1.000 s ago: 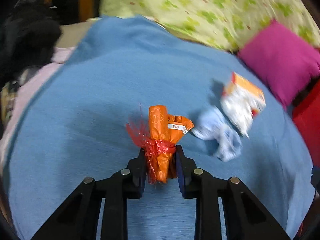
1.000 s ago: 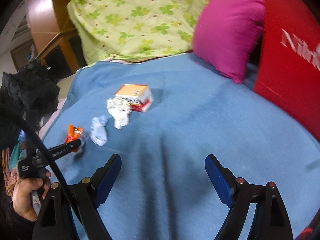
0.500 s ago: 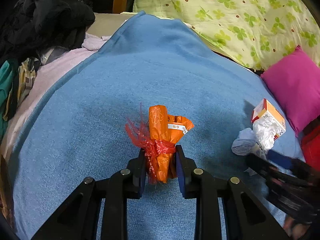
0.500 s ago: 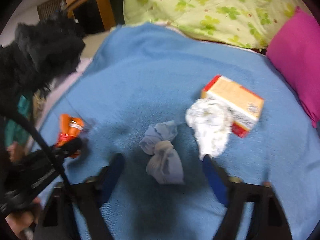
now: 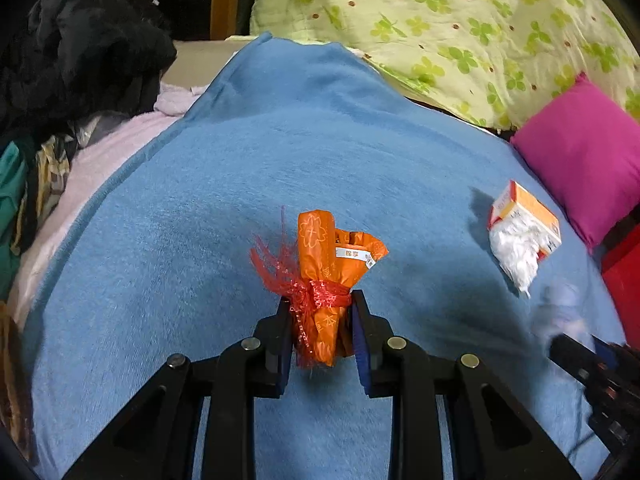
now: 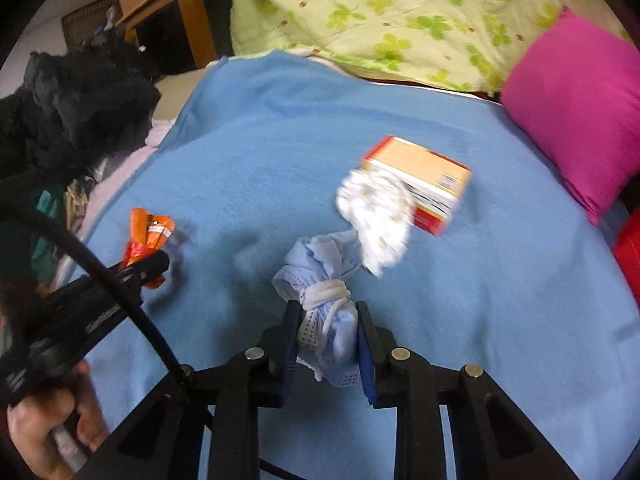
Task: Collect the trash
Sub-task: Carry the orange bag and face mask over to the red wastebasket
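Blue blanket (image 6: 460, 300) covers the bed where two hand-held grippers gather litter. Between the jaws of the right gripper (image 6: 327, 344) sits a balled blue face mask (image 6: 326, 304), knotted with its own white ear loop; the pads have come shut against its lower half, so the hold looks secure. Just beyond those jaws and slightly right lies a crumpled white tissue (image 6: 378, 220), touching an orange-and-white carton (image 6: 424, 184) behind it; both remain on the blanket. The left gripper (image 5: 320, 332) has its jaws clamped on an orange wrapper (image 5: 326, 280) bound with red netting, the bundle standing up out of the pads.

To finish this step well, the mask should be lifted straight away from the blanket, since its loose upper folds reach toward the tissue and could drag it along. The grip sits below the knot, which should stop the soft fabric slipping. Both jaws are occupied, so the tissue and carton likely wait until something is dropped off. Farther out, a magenta cushion (image 6: 576, 120) and clover-print quilt (image 6: 400, 12) edge the bed.
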### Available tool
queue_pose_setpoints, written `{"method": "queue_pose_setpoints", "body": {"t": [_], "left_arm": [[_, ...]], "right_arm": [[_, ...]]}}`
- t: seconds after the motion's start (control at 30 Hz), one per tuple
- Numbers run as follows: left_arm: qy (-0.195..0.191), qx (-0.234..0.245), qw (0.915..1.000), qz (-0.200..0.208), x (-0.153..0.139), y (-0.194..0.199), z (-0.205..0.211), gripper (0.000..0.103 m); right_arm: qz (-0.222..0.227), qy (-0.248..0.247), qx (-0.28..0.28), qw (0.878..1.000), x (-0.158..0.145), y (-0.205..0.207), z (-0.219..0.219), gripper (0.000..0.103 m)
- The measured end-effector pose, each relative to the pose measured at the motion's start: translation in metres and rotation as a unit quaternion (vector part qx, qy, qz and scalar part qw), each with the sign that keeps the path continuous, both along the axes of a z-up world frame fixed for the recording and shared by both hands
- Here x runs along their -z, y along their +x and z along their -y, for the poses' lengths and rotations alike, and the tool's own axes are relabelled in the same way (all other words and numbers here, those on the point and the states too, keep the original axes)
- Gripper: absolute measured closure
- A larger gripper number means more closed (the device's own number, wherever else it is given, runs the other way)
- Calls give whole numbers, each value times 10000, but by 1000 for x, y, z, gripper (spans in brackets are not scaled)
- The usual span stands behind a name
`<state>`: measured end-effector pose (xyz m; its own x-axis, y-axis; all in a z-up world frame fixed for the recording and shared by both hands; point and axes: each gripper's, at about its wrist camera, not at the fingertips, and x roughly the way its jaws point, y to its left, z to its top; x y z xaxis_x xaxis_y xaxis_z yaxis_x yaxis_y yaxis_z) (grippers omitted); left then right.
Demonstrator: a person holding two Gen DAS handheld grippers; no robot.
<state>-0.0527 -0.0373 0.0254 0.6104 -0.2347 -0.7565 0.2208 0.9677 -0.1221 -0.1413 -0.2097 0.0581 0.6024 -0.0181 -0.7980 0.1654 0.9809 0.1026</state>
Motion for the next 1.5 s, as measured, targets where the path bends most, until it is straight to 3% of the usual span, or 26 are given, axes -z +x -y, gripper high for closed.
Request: {"method": "queue_pose_setpoints", "body": {"t": [0.3,0.6,1.5], "left_arm": [[260,371,9990,54,-12,-76,13,75],[406,606,9966,381,-47,-132,28,75],[567,1576,9815,928,-96,-218,110,75]], "right_arm": [[117,454,319,9984,-3,-78,22,75],[487,748,512,9947,-22,-133,30,75],[1144,734,1460,9799,-61,-253,102,75]]}}
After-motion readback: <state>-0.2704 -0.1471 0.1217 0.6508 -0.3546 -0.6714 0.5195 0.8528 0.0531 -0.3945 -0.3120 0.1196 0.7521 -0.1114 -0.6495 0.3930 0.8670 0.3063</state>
